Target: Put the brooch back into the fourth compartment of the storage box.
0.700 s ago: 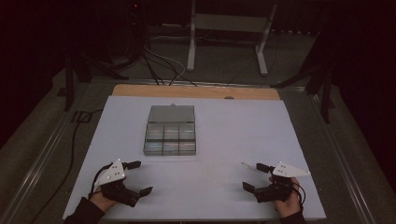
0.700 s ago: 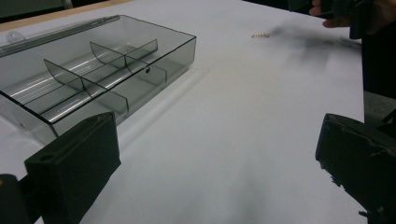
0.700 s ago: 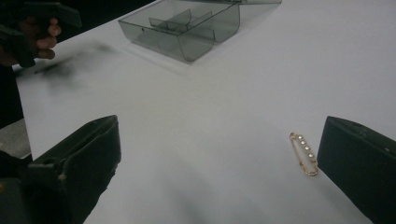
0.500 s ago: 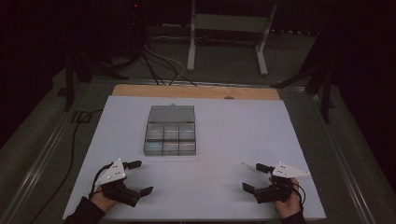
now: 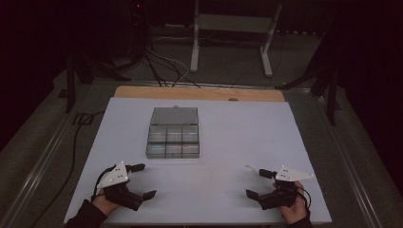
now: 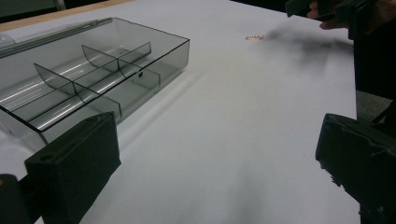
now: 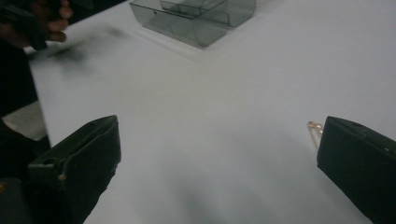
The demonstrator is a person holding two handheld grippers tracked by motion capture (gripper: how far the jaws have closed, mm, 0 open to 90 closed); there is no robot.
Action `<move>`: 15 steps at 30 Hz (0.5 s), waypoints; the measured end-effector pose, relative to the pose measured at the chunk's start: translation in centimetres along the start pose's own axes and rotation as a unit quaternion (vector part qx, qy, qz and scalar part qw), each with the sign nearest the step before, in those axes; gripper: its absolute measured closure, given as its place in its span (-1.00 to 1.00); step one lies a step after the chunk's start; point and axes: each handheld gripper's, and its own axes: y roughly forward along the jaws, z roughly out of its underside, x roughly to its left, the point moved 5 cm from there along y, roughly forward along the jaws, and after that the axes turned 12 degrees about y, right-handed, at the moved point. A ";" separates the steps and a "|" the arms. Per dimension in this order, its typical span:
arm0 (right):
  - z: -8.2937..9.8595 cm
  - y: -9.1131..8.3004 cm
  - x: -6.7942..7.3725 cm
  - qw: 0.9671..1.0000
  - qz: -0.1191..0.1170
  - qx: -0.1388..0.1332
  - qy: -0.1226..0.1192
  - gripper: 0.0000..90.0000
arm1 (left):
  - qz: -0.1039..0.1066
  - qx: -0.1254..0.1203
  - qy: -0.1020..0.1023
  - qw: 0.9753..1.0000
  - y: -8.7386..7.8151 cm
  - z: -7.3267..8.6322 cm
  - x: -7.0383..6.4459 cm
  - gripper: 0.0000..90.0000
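The pin (image 5: 250, 167) lies just beside the right gripper (image 5: 254, 183), far-left; both grippers gape, left gripper (image 5: 142, 180) well apart.

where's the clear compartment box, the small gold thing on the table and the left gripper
clear compartment box (image 5: 173, 142), high view, on the middle divider of its tray.
small gold thing (image 6: 255, 37), left gripper view, on its middle, lying on the white table.
left gripper (image 5: 142, 181), high view, midway between its open jaw tips.
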 end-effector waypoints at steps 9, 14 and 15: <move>-1.5 0.0 1.2 1.000 -0.027 -0.012 -0.005 -1.00 | 0.004 0.002 -0.001 1.000 0.1 0.0 0.0 -0.97; -2.5 0.0 1.8 0.999 -0.034 -0.021 -0.014 -1.00 | 0.004 0.002 0.000 1.000 0.2 0.0 -0.1 -0.97; -2.6 0.0 1.8 0.999 -0.033 -0.022 -0.015 -1.00 | 0.004 0.002 -0.001 1.000 0.1 0.0 0.0 -0.97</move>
